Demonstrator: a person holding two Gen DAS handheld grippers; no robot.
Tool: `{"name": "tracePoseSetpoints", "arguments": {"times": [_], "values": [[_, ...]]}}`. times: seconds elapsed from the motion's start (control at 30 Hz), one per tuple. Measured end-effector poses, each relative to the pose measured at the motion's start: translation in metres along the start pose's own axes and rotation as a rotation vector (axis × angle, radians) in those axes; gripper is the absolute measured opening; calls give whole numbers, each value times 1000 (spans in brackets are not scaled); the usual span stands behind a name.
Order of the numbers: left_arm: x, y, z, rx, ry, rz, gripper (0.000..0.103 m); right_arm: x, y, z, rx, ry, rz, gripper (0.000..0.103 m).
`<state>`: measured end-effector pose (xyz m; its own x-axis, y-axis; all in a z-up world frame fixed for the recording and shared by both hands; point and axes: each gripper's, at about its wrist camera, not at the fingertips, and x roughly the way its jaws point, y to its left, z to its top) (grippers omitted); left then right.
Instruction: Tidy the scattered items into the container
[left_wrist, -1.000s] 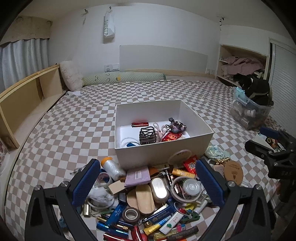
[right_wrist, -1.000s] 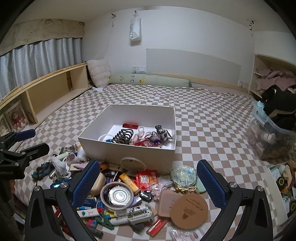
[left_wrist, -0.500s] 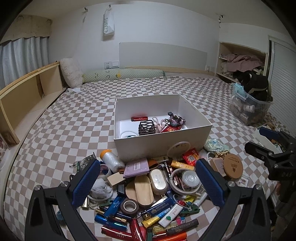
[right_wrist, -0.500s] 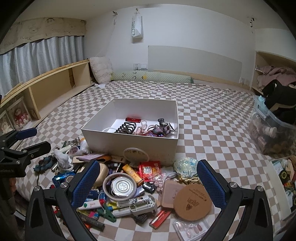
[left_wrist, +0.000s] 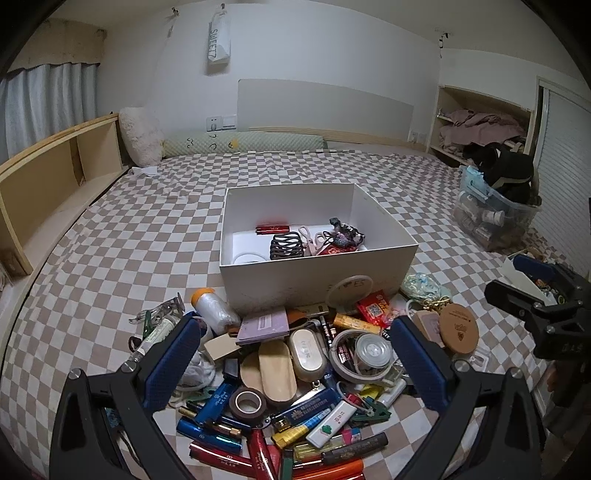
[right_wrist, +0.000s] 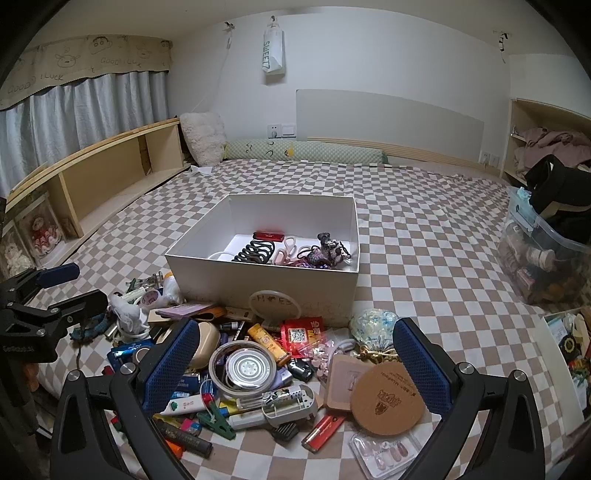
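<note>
The left gripper (left_wrist: 295, 363) hangs with jaws spread wide, nothing between them, near the white box (left_wrist: 314, 284). The right gripper (right_wrist: 295, 363) hangs likewise, apparently level beside it.

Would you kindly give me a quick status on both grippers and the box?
Left gripper open, empty, over the pile. Right gripper open, empty. White box holds a few items; most clutter, like the cork coaster, lies outside. Nothing blocking.
</note>
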<state>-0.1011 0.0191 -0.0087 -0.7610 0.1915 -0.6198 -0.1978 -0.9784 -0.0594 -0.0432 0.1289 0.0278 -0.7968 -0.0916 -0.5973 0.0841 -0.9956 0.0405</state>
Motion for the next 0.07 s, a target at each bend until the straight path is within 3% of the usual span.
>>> {"name": "tracePoseSetpoints", "arguments": {"times": [0.07], "values": [[0,0,0,6,-1,5,103,0,0,-1,1,2,-1,103]]}}
